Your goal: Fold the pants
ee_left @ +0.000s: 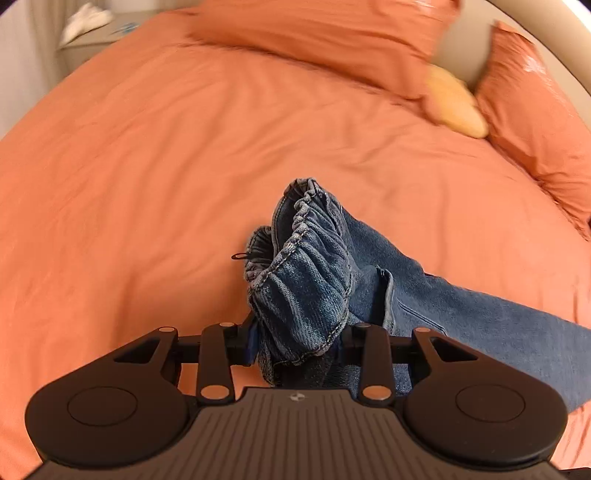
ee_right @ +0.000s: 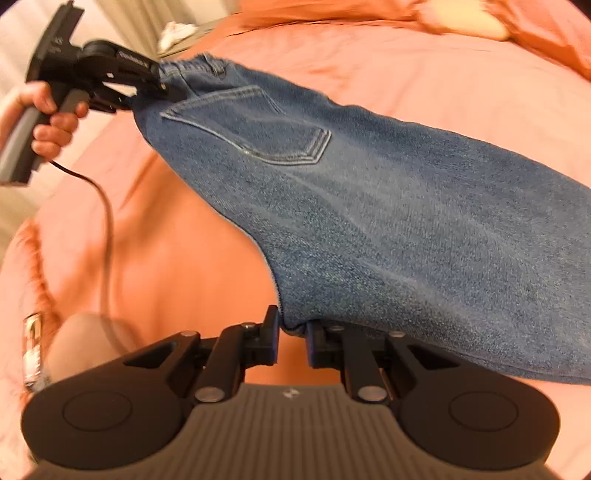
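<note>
Jeans [ee_right: 369, 206] pinched by both grippers, legs cut off right, pillows [ee_left: 332, 33] blurred

My left gripper [ee_left: 295, 343] is matte black plastic: two round housings with shallow circular insets flank a grey ribbed plate bearing a small white mark. Black linkage arms run forward from it, pinned with copper-toned round fasteners. My right gripper [ee_right: 291, 332] is built the same, though its fasteners look silvery here. From the right wrist view, the left tool shows a grey handle, white lettering on its black body, too blurred to read, and a thin black cable [ee_right: 105, 206] trailing below my hand [ee_right: 51, 122].
</note>
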`<state>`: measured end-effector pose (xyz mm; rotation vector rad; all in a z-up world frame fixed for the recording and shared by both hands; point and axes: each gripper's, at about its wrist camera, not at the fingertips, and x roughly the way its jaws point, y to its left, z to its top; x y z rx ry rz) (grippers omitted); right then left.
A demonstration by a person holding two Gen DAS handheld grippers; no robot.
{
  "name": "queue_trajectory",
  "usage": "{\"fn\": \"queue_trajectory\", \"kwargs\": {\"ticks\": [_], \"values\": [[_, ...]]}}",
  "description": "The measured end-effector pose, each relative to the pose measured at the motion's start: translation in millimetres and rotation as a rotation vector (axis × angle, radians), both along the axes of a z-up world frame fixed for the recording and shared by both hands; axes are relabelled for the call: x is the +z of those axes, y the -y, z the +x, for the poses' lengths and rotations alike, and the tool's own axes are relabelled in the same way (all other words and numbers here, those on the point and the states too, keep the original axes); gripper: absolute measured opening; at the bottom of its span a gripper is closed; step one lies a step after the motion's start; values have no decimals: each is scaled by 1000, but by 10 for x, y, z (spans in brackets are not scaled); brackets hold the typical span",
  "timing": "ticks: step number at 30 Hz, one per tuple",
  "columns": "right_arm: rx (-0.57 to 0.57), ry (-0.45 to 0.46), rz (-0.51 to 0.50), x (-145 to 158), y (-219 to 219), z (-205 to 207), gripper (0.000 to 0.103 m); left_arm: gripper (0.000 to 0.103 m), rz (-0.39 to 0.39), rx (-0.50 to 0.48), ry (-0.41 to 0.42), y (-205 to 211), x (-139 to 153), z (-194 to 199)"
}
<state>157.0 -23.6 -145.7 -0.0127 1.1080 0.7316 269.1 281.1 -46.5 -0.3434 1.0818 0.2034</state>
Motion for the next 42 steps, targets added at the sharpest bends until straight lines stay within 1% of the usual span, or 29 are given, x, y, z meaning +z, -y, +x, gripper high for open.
{"fn": "queue_trajectory", "kwargs": {"ticks": [2,5,7,10,11,13,15,16,18,20,21,23,25,28,30,31,33,36,37,38,40,42], "values": [[15,-4,9,-107,-143,-169,10,41,-18,42,-14,-223,-144,-242],[6,-17,6,-358,-270,-285,10,41,-70,98,-30,-474,-472,-452],[-2,-20,-14,-517,-292,-332,10,42,-85,102,-48,-515,-670,-496],[-21,-26,-32,-710,-364,-347,10,46,-91,108,-77,-546,-903,-466],[-33,-28,-37,-763,-389,-347,10,50,-96,115,-82,-556,-965,-450],[-49,-28,-53,-824,-437,-331,11,55,-84,94,-100,-536,-1063,-420],[-65,-29,-62,-816,-522,-245,11,66,-82,90,-110,-546,-1089,-387],[-70,-33,-63,-805,-535,-217,11,68,-81,86,-115,-558,-1089,-376],[-81,-45,-59,-837,-496,-225,11,76,-47,57,-111,-541,-1058,-371],[-90,-51,-59,-862,-470,-206,12,81,18,14,-105,-459,-1006,-385],[-93,-51,-62,-860,-473,-206,13,81,33,4,-101,-448,-981,-407],[-98,-49,-62,-872,-456,-271,16,81,18,15,-106,-463,-934,-403],[-98,-76,-69,-890,-427,-324,18,80,31,11,-107,-480,-847,-420],[-95,-97,-77,-861,-352,-393,21,78,105,-48,-104,-459,-654,-407],[-86,-82,-82,-778,-266,-435,26,74,144,-99,-96,-426,-471,-394],[-81,-69,-83,-705,-225,-437,26,72,174,-119,-86,-404,-362,-366],[-72,-41,-78,-549,-134,-419,26,71,241,-180,-71,-346,-139,-291],[-57,20,-90,-312,-74,-253,26,71,342,-326,-66,-231,157,-112],[-53,41,-99,-255,-80,-162,26,71,364,-378,-71,-191,220,-52],[-51,64,-112,-193,-70,-74,26,71,376,-431,-79,-147,257,24],[-51,112,-138,-158,-128,175,26,71,395,-518,-81,-37,251,178],[-61,135,-151,-184,-202,466,26,68,387,-573,-92,52,126,344]]}}
